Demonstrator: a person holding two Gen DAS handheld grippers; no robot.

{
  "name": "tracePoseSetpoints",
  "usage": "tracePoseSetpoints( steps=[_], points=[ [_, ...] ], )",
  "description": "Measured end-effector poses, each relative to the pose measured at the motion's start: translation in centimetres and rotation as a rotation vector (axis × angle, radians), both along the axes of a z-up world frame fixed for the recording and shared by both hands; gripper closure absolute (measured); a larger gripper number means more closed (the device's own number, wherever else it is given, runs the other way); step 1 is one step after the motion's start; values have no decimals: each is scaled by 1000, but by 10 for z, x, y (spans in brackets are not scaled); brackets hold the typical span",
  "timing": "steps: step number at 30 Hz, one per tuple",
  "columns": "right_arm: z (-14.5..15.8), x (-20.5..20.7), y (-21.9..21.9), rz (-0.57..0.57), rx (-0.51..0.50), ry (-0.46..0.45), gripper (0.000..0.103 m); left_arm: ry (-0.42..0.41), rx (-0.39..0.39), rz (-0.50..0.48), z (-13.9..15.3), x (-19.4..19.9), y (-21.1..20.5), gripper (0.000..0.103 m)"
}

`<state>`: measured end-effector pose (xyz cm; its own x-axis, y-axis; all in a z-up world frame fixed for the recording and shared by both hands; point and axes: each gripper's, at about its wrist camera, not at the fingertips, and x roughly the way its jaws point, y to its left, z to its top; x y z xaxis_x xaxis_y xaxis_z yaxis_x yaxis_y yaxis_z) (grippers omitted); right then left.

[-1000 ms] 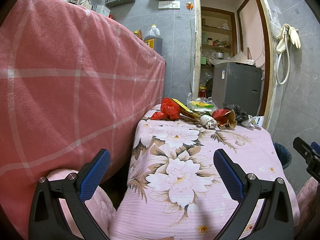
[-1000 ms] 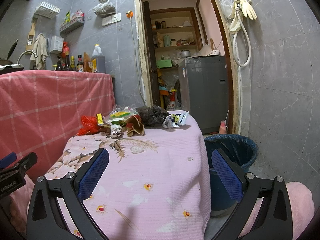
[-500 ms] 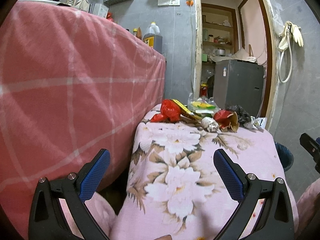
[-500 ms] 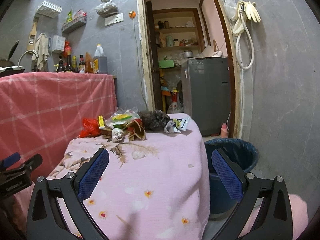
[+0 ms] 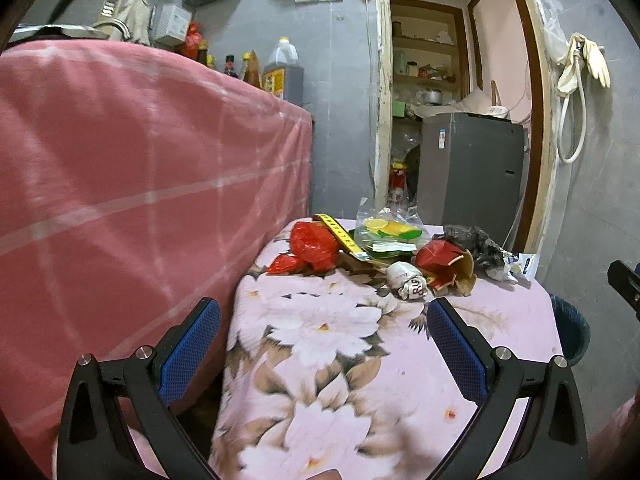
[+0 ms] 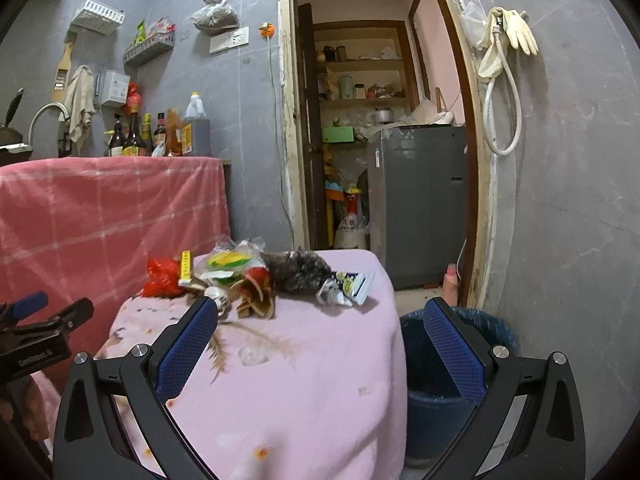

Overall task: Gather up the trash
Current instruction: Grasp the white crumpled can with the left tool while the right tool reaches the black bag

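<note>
A heap of trash lies at the far end of a pink floral-covered table (image 5: 320, 344): a red plastic bag (image 5: 312, 246), a yellow box (image 5: 340, 236), a clear bag with green and yellow packaging (image 5: 388, 232), a crumpled white cup (image 5: 406, 286), a red and brown paper wrapper (image 5: 448, 266), a black bag (image 6: 298, 270) and a white wrapper (image 6: 352, 286). A blue trash bin (image 6: 448, 356) stands on the floor right of the table. My left gripper (image 5: 324, 350) and right gripper (image 6: 320, 344) are both open and empty, short of the heap.
A tall pink checked cloth (image 5: 120, 200) covers a counter left of the table. Bottles (image 6: 160, 132) stand on it. A grey appliance (image 6: 420, 200) fills the doorway behind. A hose and gloves (image 6: 504, 60) hang on the right wall.
Both grippers have moved back and lower relative to the table, and tilted up. The trash heap has not moved. Both stay open.
</note>
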<state>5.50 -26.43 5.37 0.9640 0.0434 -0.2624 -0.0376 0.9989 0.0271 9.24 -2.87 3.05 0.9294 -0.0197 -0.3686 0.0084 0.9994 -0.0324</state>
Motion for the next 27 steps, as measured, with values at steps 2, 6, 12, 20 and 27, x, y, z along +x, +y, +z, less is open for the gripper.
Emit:
tracePoseSetpoints(
  steps=[2, 6, 12, 20, 27],
  points=[
    [2, 8, -4, 4, -10, -3, 0, 19, -9, -8, 0, 13, -2, 2],
    [8, 31, -15, 23, -28, -9, 0, 51, -8, -31, 0, 37, -9, 2],
    [7, 78, -25, 81, -46, 25, 0, 99, -23, -76, -7, 71, -17, 2],
    [1, 138, -24, 147, -85, 62, 1, 196, -54, -136, -13, 118, -24, 7],
    [-19, 172, -21, 207, -58, 170, 23, 308, -54, -204, -23, 148, -36, 33]
  ],
)
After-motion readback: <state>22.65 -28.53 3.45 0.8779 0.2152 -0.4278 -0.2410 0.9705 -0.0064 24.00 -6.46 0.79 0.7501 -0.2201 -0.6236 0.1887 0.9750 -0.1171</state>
